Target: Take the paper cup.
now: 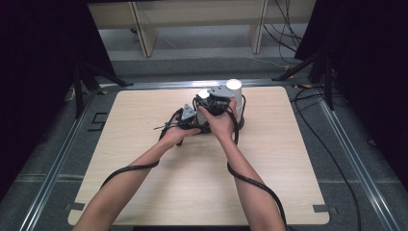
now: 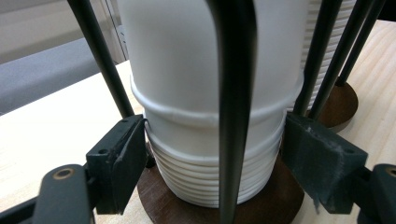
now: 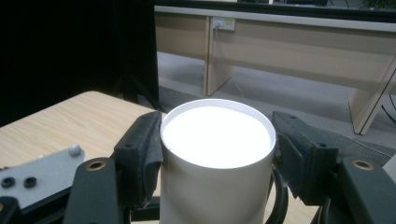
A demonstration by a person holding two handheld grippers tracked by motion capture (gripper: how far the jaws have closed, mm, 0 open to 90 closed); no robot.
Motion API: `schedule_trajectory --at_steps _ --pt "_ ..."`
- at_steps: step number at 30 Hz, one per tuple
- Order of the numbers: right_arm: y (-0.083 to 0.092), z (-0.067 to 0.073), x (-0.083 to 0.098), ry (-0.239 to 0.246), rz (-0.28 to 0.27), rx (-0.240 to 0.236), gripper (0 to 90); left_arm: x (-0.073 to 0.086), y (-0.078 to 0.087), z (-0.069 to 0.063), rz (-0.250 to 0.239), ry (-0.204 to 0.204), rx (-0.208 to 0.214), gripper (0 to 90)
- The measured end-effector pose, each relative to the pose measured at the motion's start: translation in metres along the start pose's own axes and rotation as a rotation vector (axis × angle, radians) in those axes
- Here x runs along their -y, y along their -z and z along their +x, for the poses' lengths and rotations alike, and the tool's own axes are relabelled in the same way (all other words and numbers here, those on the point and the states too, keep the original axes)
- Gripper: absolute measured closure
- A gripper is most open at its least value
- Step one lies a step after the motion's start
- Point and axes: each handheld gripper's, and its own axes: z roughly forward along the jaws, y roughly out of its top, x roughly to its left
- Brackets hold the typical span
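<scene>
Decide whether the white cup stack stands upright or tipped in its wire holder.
Upright: the cup stack rises straight from the round wooden base, parallel to the black rods.

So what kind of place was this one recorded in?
Probably a lab or office room set up for recording: a lone wooden table ringed by black curtains, loose cables on grey carpet, and plain desks behind with a wall socket.

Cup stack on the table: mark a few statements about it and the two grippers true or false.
1. The cup stack stands on a round brown base. True.
2. Black rods rise around it. True.
3. The left gripper has its fingers beside the stack's top. False: beside the lower ribbed rims, near the base.
4. The cups are red. False: white.
5. The right gripper flanks the top cup. True.
</scene>
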Motion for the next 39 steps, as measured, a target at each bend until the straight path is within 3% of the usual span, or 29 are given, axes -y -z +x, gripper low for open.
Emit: schedule_trajectory --at_steps 6,8,10,11,12,14,15,17,27,30,37,39 --pt "0.004 0.001 -0.007 -0.007 -0.022 -0.005 36.4 0.000 0.000 0.000 0.001 -0.009 -0.004 22.1" --pt "0.006 0.001 -0.012 0.015 -0.039 0.006 36.5 0.000 0.000 0.000 0.003 -0.013 -0.004 22.2" --pt "0.009 0.003 -0.015 -0.006 -0.029 -0.002 36.5 0.000 0.001 0.000 0.012 -0.030 -0.007 22.1" --pt "0.008 0.002 -0.017 0.014 -0.057 0.001 36.5 0.000 0.000 0.000 0.008 -0.032 -0.006 22.1" --pt "0.010 0.002 -0.018 0.017 -0.050 -0.009 36.5 0.000 0.001 0.000 0.019 -0.036 -0.007 22.1" --pt "0.011 0.003 -0.021 -0.004 -0.052 -0.011 36.6 0.000 0.000 0.000 0.009 -0.027 -0.004 22.1" --pt "0.012 0.002 -0.023 0.028 -0.065 -0.003 36.6 0.000 0.000 0.000 0.009 -0.027 -0.004 22.1" --pt "0.014 0.003 -0.026 0.003 -0.063 -0.008 36.6 0.000 0.000 0.000 0.010 -0.027 -0.005 22.0" --pt "0.021 0.003 -0.036 0.013 -0.091 -0.010 36.7 -0.001 0.002 -0.001 0.000 -0.030 -0.009 21.9" --pt "0.022 0.003 -0.037 0.010 -0.094 -0.014 36.7 -0.002 0.004 0.001 0.014 -0.058 -0.014 21.8" --pt "0.028 0.003 -0.046 0.022 -0.121 -0.015 36.7 -0.003 0.006 0.002 0.015 -0.074 -0.017 21.0" --pt "0.029 0.005 -0.046 0.000 -0.123 -0.016 36.7 -0.003 0.007 0.001 0.014 -0.075 -0.017 20.5"
